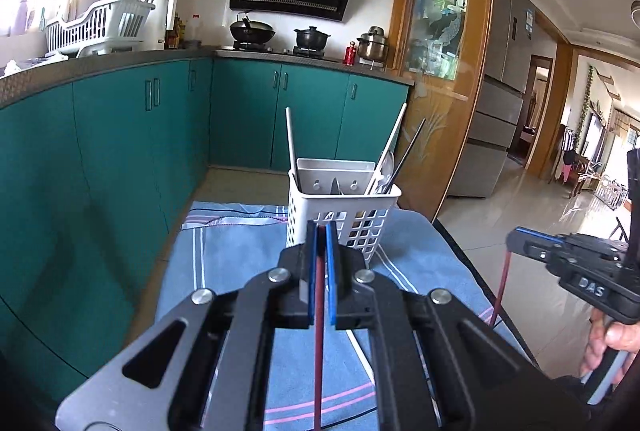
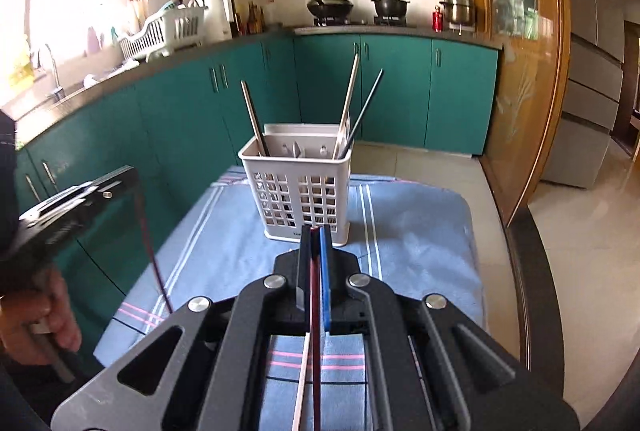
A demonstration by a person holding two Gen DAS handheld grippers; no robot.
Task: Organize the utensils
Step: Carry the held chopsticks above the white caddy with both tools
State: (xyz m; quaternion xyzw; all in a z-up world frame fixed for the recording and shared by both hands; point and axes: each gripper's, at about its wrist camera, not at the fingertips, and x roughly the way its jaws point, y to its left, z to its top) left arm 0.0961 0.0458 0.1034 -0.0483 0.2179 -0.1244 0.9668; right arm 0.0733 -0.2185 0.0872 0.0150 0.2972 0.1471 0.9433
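A white slotted utensil caddy (image 1: pixel 344 209) stands on a blue striped cloth (image 1: pixel 224 271) and holds white and black chopsticks and a spoon. My left gripper (image 1: pixel 320 231) is shut on a dark red chopstick (image 1: pixel 319 331), held above the cloth just before the caddy. My right gripper (image 2: pixel 316 233) is shut on another dark red chopstick (image 2: pixel 315 331), also just before the caddy (image 2: pixel 298 191). A white chopstick (image 2: pixel 301 379) lies on the cloth (image 2: pixel 408 231) under the right gripper. Each gripper shows in the other's view, the right (image 1: pixel 516 237) and the left (image 2: pixel 128 175), each with its red chopstick hanging down.
Teal cabinets (image 1: pixel 120 135) and a counter with a dish rack (image 1: pixel 100 23) run along the left and back. A stove with pots (image 1: pixel 280 39) is behind. A wooden-framed glass door (image 1: pixel 444 71) stands to the right, tiled floor beyond.
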